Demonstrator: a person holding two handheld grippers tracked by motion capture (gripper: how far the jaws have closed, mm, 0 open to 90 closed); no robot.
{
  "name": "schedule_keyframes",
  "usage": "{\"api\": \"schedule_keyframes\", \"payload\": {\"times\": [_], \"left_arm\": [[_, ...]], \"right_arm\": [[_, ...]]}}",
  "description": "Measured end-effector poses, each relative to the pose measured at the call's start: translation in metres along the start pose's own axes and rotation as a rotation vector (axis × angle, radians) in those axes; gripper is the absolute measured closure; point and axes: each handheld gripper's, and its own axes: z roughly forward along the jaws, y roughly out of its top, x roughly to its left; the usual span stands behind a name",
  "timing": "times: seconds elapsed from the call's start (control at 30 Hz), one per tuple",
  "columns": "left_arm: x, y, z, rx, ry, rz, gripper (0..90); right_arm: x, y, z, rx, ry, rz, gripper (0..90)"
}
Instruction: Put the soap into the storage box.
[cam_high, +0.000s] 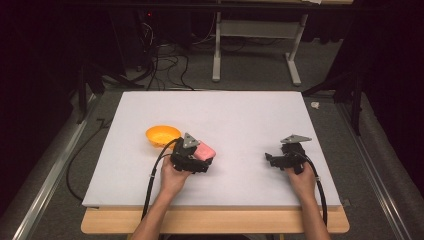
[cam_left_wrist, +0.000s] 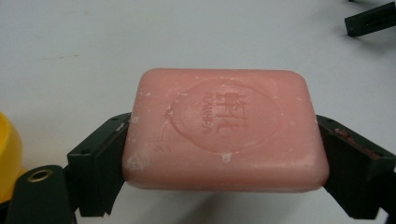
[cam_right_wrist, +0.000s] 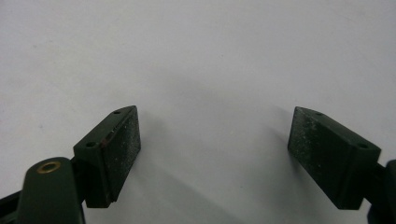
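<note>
Left tongs (cam_left_wrist: 219, 154) pinch a pink soap bar (cam_left_wrist: 224, 128) by its short ends, just right of the orange bowl (cam_high: 162, 135), seemingly lifted off the white table (cam_high: 240, 115). Risk: the soap looks waxy and smooth with rounded corners and a stamped oval, so it could slip from the flat black pads if tilted, or miss the small glossy round bowl. Right tongs (cam_right_wrist: 212, 154) spread, holding nothing, well right of the bowl.
</note>
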Motion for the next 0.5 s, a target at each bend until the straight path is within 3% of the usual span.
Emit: {"api": "schedule_keyframes", "payload": {"times": [0.17,0.5], "left_arm": [[0.001,-0.002,-0.007,-0.009,0.007,-0.009,13.8],[0.012,-0.012,-0.025,-0.029,0.026,-0.078,13.8]], "right_arm": [[0.000,0.000,0.000,0.000,-0.001,0.000,17.7],[0.000,0.000,0.000,0.001,-0.002,0.000,17.4]]}}
